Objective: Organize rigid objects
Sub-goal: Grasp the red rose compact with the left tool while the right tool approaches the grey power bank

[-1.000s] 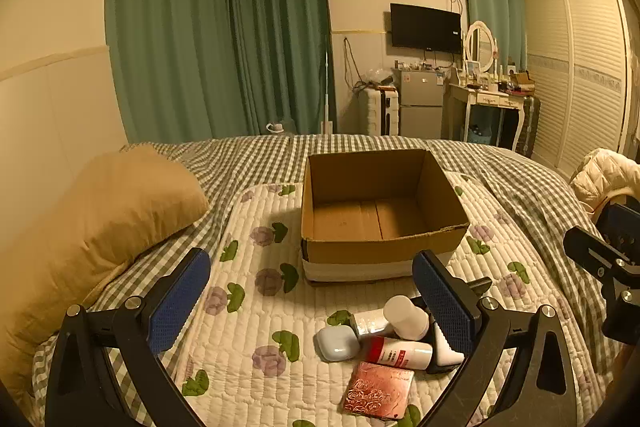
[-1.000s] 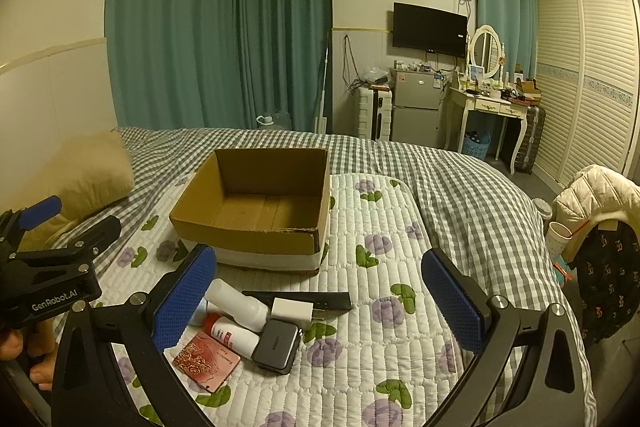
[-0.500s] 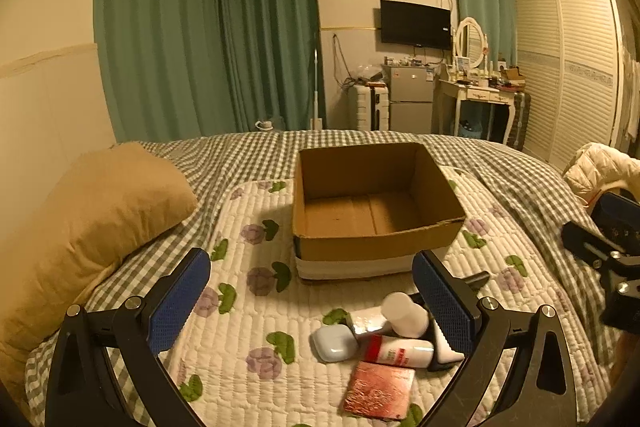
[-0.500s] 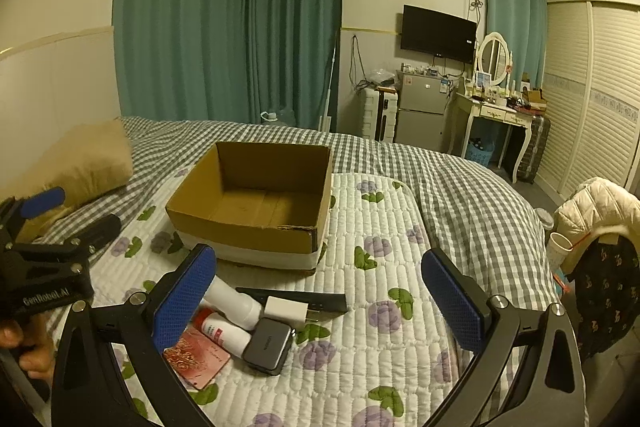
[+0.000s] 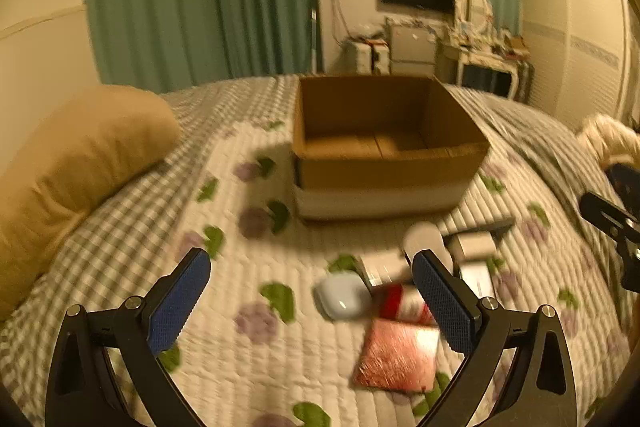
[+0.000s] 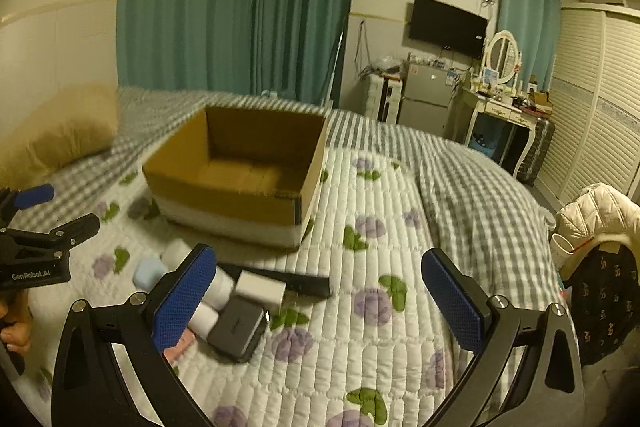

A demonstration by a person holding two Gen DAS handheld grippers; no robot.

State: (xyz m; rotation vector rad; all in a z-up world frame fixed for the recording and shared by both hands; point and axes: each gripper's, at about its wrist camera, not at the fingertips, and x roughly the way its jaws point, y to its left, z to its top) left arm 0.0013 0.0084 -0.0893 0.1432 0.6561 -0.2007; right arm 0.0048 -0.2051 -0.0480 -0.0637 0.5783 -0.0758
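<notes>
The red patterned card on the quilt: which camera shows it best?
The left wrist view: the red card lies almost fully visible there, though blurred. In the right wrist view only a pink corner peeks out behind the right gripper's left finger.

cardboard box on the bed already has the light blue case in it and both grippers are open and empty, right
Not quite. The cardboard box holds nothing: the right wrist view shows its bare floor. The light blue case lies on the quilt in front of the box, among the other small items, as the left wrist view shows. The rest stands: the left gripper and right gripper are both open and empty.
</notes>
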